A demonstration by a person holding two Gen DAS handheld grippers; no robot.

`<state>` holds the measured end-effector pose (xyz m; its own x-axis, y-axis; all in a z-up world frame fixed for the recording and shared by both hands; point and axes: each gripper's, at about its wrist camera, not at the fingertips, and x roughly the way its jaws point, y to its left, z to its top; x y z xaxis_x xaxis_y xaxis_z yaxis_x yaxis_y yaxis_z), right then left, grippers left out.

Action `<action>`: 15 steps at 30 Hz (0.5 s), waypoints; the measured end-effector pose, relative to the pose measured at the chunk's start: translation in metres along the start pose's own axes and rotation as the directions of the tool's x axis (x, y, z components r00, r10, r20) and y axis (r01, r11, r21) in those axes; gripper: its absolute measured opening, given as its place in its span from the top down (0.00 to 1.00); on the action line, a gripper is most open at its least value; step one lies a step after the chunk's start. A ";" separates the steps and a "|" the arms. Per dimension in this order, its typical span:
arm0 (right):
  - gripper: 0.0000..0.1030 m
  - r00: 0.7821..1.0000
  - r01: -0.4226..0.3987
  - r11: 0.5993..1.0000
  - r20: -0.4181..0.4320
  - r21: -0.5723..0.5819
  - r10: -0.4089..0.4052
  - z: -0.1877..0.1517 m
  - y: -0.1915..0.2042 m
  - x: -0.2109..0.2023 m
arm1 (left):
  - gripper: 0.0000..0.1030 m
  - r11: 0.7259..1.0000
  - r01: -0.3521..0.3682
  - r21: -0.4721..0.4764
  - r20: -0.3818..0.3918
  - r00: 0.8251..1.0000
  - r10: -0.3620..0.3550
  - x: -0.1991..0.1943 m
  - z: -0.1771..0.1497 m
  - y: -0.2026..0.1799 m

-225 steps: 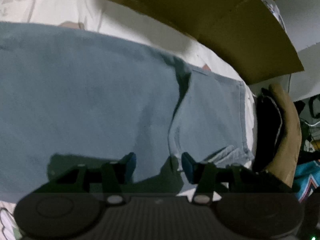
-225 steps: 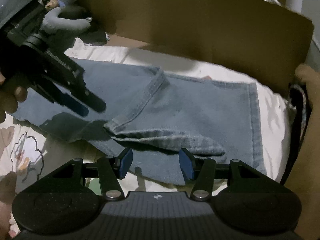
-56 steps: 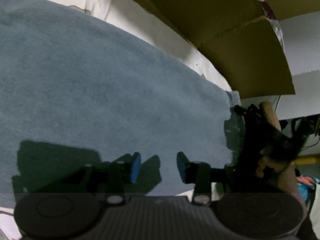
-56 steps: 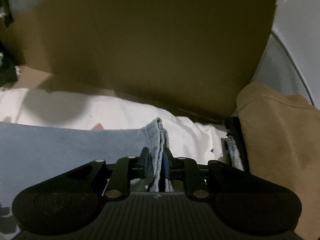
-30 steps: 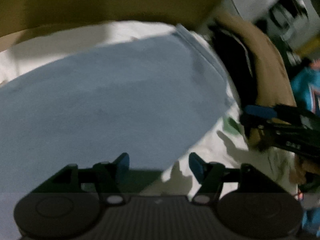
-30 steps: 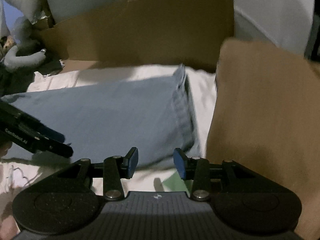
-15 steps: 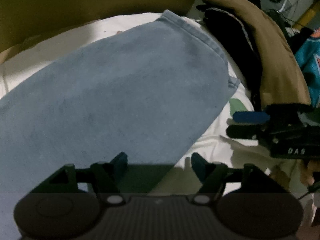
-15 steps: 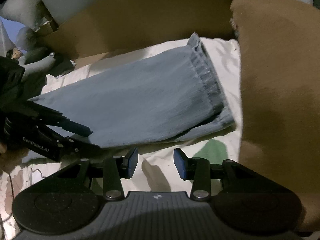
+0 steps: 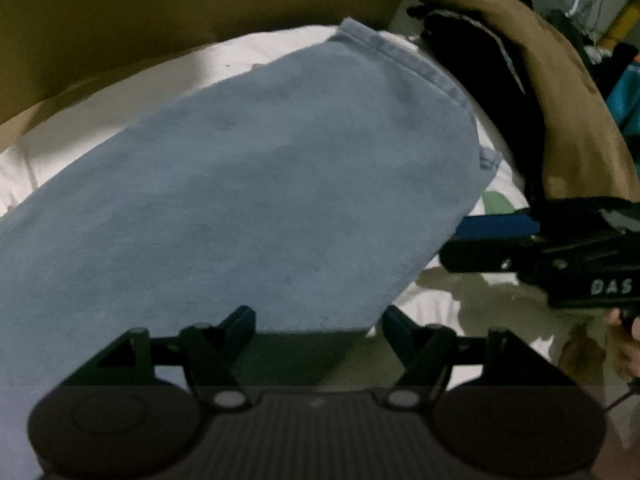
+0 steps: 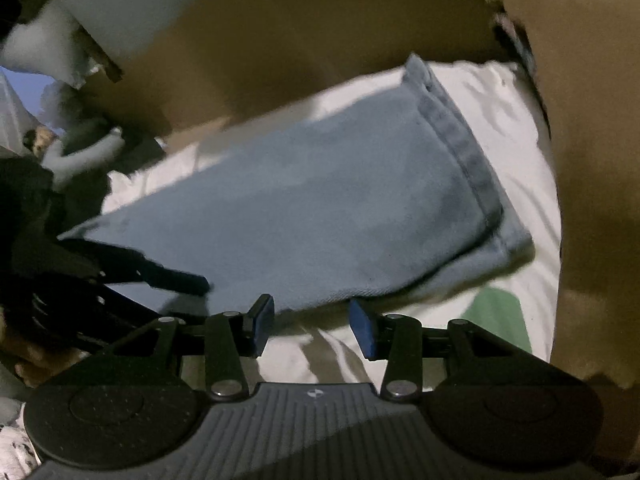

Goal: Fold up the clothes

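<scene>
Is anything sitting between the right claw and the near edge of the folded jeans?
Nothing visible. The right claw is open just short of the jeans, with only bare white sheet between. The left claw is off to the side.

Bed sheet [image 10: 516, 168]: white, wrinkled, with a green printed patch [image 10: 496, 314] at 5 o'clock in the right wrist view; carries all items.

Jeans [image 10: 320, 208]: light blue denim, folded flat on the sheet, centre of both views; hemmed end toward 1 o'clock, near edge at 6 o'clock.

Brown garment [image 10: 592, 160]: piled at 3 o'clock, beside the hem, apart from it.

Cardboard [image 10: 304, 40]: brown panel at 12 o'clock along the sheet's far edge.

Grey soft toy [image 10: 76, 140]: 9 o'clock, blurred.
</scene>
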<state>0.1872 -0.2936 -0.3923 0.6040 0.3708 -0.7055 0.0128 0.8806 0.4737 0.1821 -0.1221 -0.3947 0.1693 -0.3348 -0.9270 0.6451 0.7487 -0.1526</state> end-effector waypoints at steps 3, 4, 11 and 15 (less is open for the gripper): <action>0.53 0.999 0.011 1.000 0.045 0.000 -0.011 0.005 0.000 -0.008 | 0.30 0.999 0.011 -0.037 0.019 1.000 -0.010 -0.004 0.002 0.005; 0.53 0.998 0.019 1.000 0.054 -0.008 -0.018 0.007 0.000 -0.009 | 0.31 0.999 0.014 -0.049 0.026 1.000 -0.013 -0.005 0.003 0.007; 0.52 0.998 0.003 1.000 0.059 0.003 -0.003 0.008 0.000 -0.011 | 0.49 0.993 0.051 -0.104 0.073 0.996 -0.044 -0.012 0.008 0.014; 0.52 0.999 -0.032 0.999 0.024 0.024 0.031 0.003 0.002 -0.005 | 0.71 0.987 0.095 -0.131 0.083 0.993 -0.084 -0.013 0.010 0.017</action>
<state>0.1868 -0.2947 -0.3863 0.6229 0.3909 -0.6776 0.0126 0.8610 0.5084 0.1979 -0.1110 -0.3815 0.1758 -0.4433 -0.8790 0.5552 0.7820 -0.2833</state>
